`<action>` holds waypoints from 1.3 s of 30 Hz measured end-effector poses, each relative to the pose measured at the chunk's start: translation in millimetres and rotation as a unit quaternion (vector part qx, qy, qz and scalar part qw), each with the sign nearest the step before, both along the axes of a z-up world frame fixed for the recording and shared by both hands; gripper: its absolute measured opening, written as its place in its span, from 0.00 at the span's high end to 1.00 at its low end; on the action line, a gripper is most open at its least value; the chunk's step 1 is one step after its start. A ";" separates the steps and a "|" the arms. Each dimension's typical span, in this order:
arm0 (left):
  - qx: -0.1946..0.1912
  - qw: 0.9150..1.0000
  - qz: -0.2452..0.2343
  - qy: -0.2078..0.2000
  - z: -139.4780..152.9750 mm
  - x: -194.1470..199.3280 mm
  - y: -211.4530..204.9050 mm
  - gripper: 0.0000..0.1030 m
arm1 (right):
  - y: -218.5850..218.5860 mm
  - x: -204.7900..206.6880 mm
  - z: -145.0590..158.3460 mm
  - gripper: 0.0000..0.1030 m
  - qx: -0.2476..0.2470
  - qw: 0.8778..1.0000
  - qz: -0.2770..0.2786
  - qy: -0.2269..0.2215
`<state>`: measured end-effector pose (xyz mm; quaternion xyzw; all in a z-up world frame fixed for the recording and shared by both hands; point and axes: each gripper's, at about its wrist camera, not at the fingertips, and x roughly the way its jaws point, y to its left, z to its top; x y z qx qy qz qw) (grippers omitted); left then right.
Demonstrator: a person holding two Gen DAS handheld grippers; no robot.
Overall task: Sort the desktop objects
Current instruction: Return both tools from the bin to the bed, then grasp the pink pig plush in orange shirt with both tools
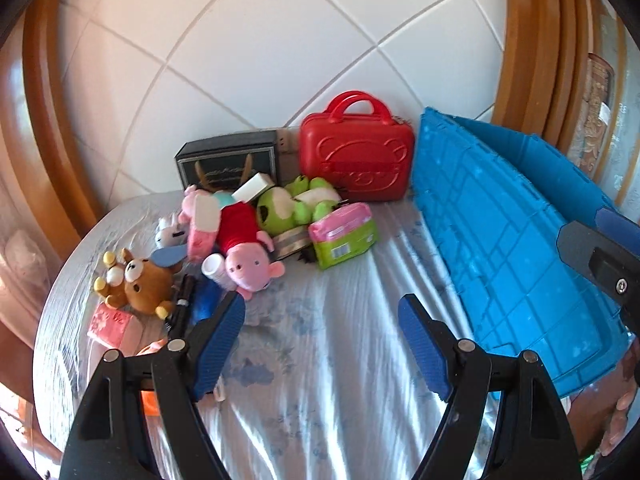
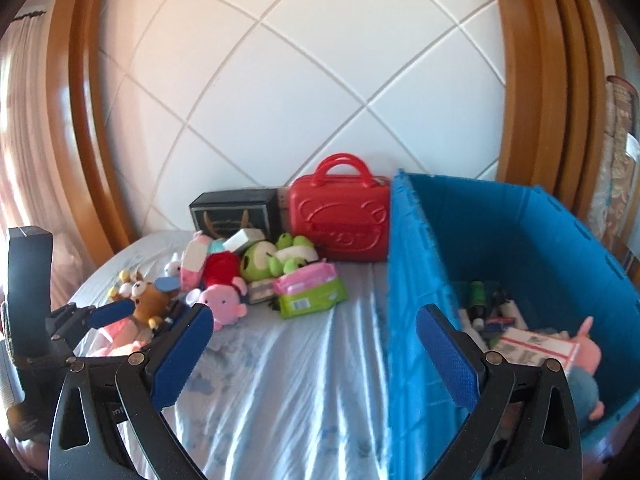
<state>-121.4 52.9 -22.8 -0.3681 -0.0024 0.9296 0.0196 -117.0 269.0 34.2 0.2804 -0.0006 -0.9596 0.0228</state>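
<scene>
Evidently between picks: left gripper (image 1: 322, 326) and right gripper (image 2: 314, 338) both wide, empty, facing toys (image 1: 244, 240); crate (image 2: 532, 232) alongside, probably their destination.

Each claw (image 1: 322, 344) has black arms, ribbed blue pads.
</scene>
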 end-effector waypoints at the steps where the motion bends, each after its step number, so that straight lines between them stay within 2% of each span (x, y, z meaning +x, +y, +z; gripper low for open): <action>1: -0.003 1.000 0.012 -0.011 -7.6 -0.7 -13.8 0.24 | -13.6 -8.1 -7.2 0.00 0.002 1.000 0.012 -0.011; 9: -0.012 0.991 0.090 -0.095 -71.5 -0.1 -123.4 0.24 | -110.3 -59.9 -70.0 0.00 0.010 0.991 0.090 -0.097; 20: 0.012 0.968 0.169 -0.186 -157.3 20.6 -237.3 0.24 | -212.7 -111.5 -159.7 0.00 0.016 0.966 0.161 -0.202; 27: 0.031 0.952 0.193 -0.235 -203.6 28.6 -278.8 0.24 | -270.3 -123.6 -220.8 0.00 0.027 0.942 0.202 -0.267; 31: 0.039 0.946 0.197 -0.253 -222.9 29.0 -296.4 0.24 | -302.2 -127.9 -248.9 0.00 0.037 0.927 0.223 -0.298; 34: 0.051 0.944 0.192 -0.263 -234.3 28.3 -307.8 0.24 | -322.5 -129.8 -262.2 0.00 0.043 0.919 0.237 -0.311; 37: 0.067 0.946 0.176 -0.265 -240.2 25.4 -312.2 0.23 | -339.8 -134.3 -273.8 0.00 0.043 0.913 0.247 -0.323; 39: 0.062 0.948 0.163 -0.267 -243.2 22.4 -311.9 0.19 | -347.9 -139.2 -282.0 0.00 0.047 0.910 0.245 -0.330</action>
